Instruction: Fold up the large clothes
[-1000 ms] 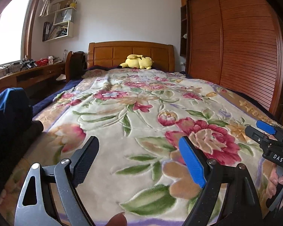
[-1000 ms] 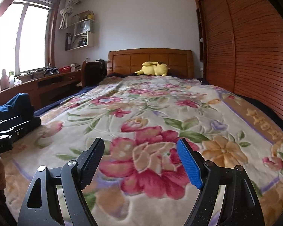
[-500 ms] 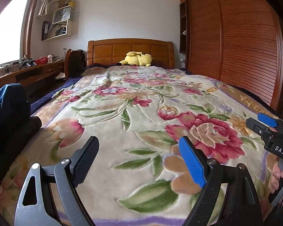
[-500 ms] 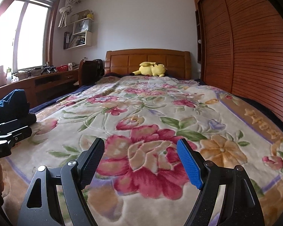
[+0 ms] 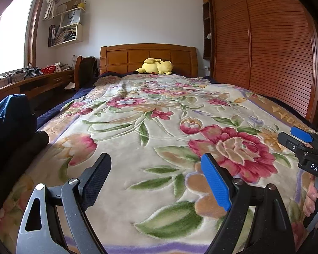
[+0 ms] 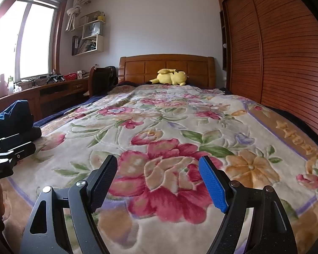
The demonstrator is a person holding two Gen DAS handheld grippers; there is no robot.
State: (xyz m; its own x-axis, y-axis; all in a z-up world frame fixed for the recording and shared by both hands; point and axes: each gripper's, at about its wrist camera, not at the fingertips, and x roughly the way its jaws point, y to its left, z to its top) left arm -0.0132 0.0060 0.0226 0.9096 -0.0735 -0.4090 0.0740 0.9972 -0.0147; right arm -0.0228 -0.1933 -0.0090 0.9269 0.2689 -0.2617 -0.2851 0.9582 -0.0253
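A pile of dark blue clothing (image 5: pixel 10 116) rests on a black garment (image 5: pixel 23 148) at the bed's left edge; it also shows in the right wrist view (image 6: pixel 12 114). My left gripper (image 5: pixel 154 160) hovers open over the floral blanket (image 5: pixel 137 131), with nothing between its black and blue pads. To its right, my right gripper (image 6: pixel 158 162) is open and empty too, above a large red flower. Each gripper appears at the edge of the other's view: the right gripper (image 5: pixel 303 146) with a person's fingers on its handle, and the left gripper (image 6: pixel 10 152).
A yellow plush toy (image 5: pixel 156 66) lies by the wooden headboard (image 5: pixel 148 55). Slatted wardrobe doors (image 5: pixel 265 53) run along the bed's right side. A cluttered desk (image 5: pixel 42 80), a chair (image 5: pixel 84 72) and wall shelves (image 5: pixel 65 31) stand on the left under the window.
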